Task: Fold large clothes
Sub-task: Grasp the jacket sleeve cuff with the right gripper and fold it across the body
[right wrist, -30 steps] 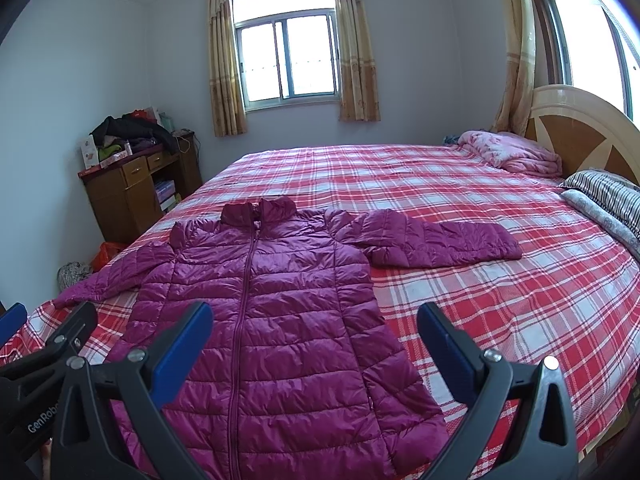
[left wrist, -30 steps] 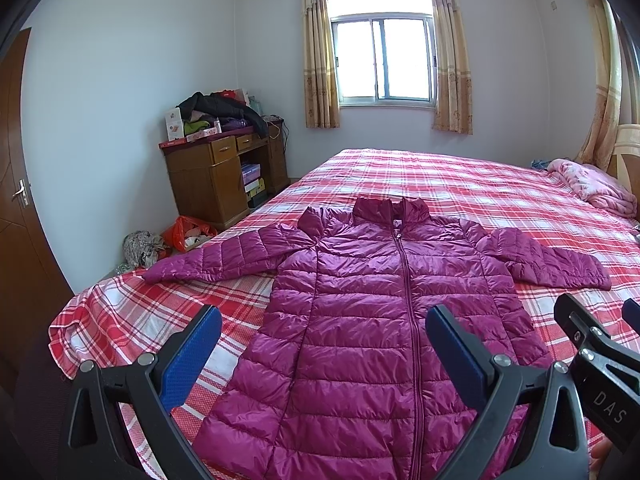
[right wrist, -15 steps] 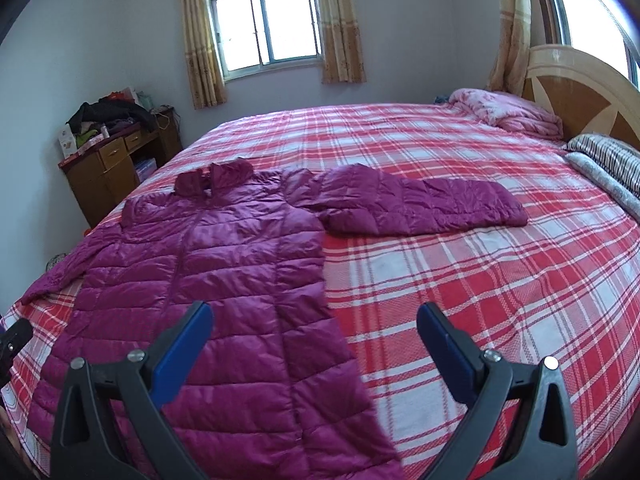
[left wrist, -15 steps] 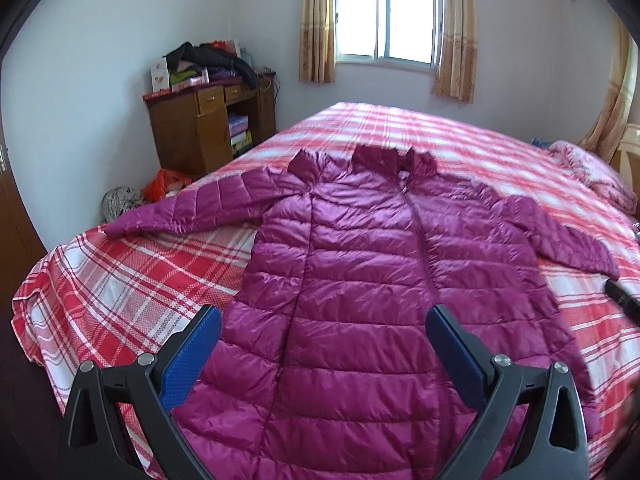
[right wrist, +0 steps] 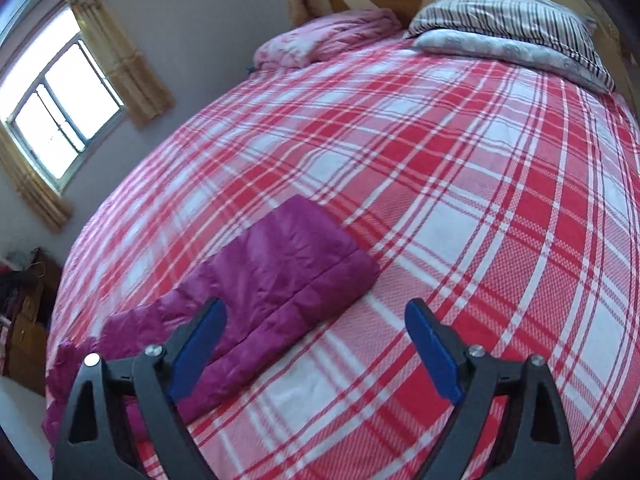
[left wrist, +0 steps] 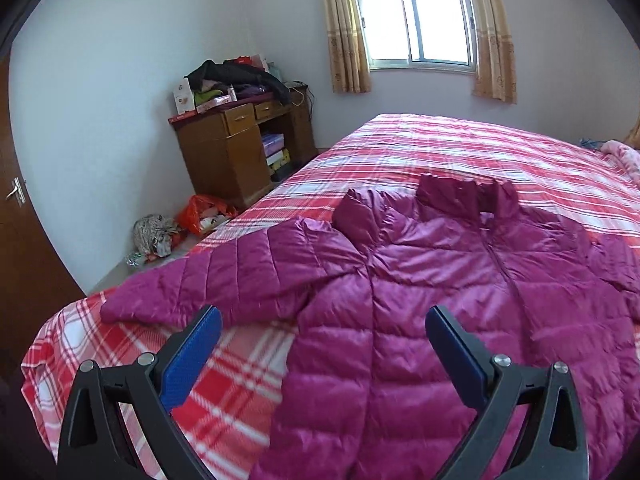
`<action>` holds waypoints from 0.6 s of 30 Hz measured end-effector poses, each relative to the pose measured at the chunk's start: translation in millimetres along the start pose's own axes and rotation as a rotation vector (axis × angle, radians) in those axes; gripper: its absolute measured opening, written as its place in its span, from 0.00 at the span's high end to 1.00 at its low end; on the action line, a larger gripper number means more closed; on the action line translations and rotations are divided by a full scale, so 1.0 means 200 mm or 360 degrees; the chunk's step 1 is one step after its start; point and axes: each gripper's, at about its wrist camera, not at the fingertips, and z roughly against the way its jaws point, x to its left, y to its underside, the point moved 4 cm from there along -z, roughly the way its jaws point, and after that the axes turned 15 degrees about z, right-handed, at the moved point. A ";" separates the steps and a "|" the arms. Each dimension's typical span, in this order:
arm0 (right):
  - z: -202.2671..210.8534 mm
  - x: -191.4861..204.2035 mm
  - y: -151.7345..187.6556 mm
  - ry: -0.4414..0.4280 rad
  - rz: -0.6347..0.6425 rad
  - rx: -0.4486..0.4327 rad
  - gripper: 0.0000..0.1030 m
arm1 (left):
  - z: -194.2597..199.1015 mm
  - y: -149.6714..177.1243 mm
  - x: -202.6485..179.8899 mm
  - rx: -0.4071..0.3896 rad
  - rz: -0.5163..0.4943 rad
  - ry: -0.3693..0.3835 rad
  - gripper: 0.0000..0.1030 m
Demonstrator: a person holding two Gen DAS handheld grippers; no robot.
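Note:
A magenta quilted puffer jacket [left wrist: 460, 280] lies flat, front up and zipped, on a red and white plaid bed [left wrist: 440, 148]. Its left sleeve [left wrist: 224, 276] stretches toward the bed's left edge. My left gripper [left wrist: 320, 344] is open and empty, above the sleeve and the jacket's side. In the right wrist view the other sleeve [right wrist: 280, 276] lies on the plaid bedspread [right wrist: 460, 200], its cuff end up and right. My right gripper [right wrist: 316, 340] is open and empty just above that sleeve's cuff end.
A wooden desk [left wrist: 236, 152] piled with clothes stands by the left wall, with bags on the floor [left wrist: 180, 224]. A window with curtains [left wrist: 416, 20] is at the back. Pillows [right wrist: 512, 28] and a pink blanket [right wrist: 332, 40] lie at the headboard.
Both grippers moved apart and closer to the bed: the left swung toward the left sleeve, the right toward the right sleeve's cuff. Both stayed open.

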 end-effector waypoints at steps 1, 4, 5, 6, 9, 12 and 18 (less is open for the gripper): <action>-0.05 -0.01 -0.01 0.0014 -0.0026 0.0017 0.12 | -0.05 0.00 0.00 0.0009 0.0003 -0.0016 0.01; -0.16 -0.02 -0.02 0.0012 -0.0065 0.0070 0.13 | -0.17 0.00 0.03 0.0048 0.0043 -0.0050 0.01; -0.17 -0.01 -0.02 0.0043 -0.0044 0.0064 0.13 | -0.20 0.01 0.04 0.0055 0.0065 -0.0050 0.01; -0.17 0.00 -0.03 0.0082 0.0001 0.0047 0.13 | -0.23 0.02 0.05 0.0059 0.0089 -0.0045 0.01; -0.21 0.07 -0.02 0.0186 0.0179 0.0077 0.43 | -0.29 0.07 0.06 0.0063 0.0125 -0.0046 0.01; -0.23 0.09 -0.03 0.0240 0.0272 0.0080 0.59 | -0.34 0.14 0.03 0.0077 0.0077 -0.0064 0.01; -0.21 0.19 -0.04 0.0301 0.0467 0.0061 0.86 | -0.35 0.18 -0.04 0.0071 -0.0024 -0.0063 0.01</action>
